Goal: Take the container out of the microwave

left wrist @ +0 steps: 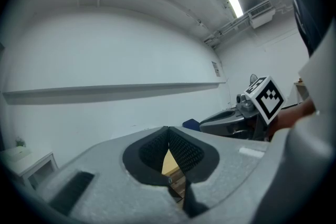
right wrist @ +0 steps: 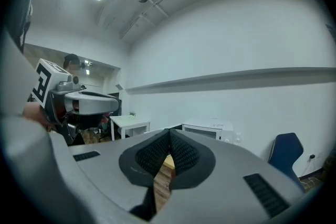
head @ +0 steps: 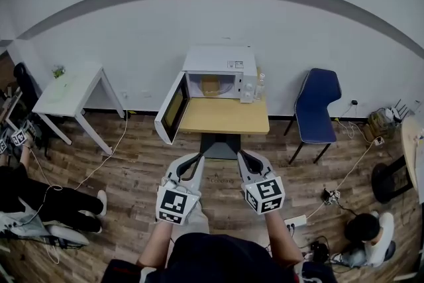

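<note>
1. The container (head: 212, 85) sits inside the microwave (head: 220, 57), whose door (head: 171, 109) stands open to the left.
2. The microwave stands along the back edge of the tabletop (head: 225, 117).
3. The left gripper (head: 198, 157) and right gripper (head: 242, 155) are short of the tabletop's front edge, well apart from the container. Both have their jaws closed on nothing.
4. A blue chair (head: 317, 106) stands to the right of the table.

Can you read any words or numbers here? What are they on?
Nothing here can be read.
The sticker on the microwave: too small.
The wall sign: too blurred.
The marker cubes: square patterns only, no words.
</note>
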Tool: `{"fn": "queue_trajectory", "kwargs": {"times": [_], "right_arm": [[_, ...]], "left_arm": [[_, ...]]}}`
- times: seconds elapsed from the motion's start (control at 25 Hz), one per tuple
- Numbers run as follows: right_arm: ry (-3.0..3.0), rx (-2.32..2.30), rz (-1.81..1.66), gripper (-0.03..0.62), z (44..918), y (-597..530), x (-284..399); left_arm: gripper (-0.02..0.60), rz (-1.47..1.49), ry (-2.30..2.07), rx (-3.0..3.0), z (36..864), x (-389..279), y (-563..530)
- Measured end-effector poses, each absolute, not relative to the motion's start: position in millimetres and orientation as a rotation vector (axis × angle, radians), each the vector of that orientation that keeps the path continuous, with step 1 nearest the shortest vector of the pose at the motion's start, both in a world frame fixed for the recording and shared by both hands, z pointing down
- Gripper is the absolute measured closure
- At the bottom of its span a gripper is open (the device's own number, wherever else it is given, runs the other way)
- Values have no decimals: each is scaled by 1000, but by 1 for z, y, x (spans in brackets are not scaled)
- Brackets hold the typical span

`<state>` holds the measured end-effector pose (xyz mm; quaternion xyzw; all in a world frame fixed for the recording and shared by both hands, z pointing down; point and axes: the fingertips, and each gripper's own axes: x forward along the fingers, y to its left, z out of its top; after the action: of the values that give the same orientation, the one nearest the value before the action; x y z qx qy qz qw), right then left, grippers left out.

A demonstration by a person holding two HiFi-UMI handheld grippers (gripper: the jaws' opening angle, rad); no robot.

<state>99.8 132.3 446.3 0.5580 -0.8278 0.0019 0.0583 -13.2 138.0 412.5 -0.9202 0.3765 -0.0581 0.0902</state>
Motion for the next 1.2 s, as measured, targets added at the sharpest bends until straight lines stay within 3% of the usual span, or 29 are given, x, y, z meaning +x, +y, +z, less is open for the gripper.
{"fn": "queue_trajectory", "kwargs": {"times": [0.8, 1.2], "right_arm": [[-2438, 1758, 79, 585, 431, -102, 47], [-2359, 1791, 154, 585, 456, -156, 59]], "left_arm": [[566, -165, 1050, -2857, 411, -62, -113], [566, -218, 946, -2955, 441, -38, -164]]}}
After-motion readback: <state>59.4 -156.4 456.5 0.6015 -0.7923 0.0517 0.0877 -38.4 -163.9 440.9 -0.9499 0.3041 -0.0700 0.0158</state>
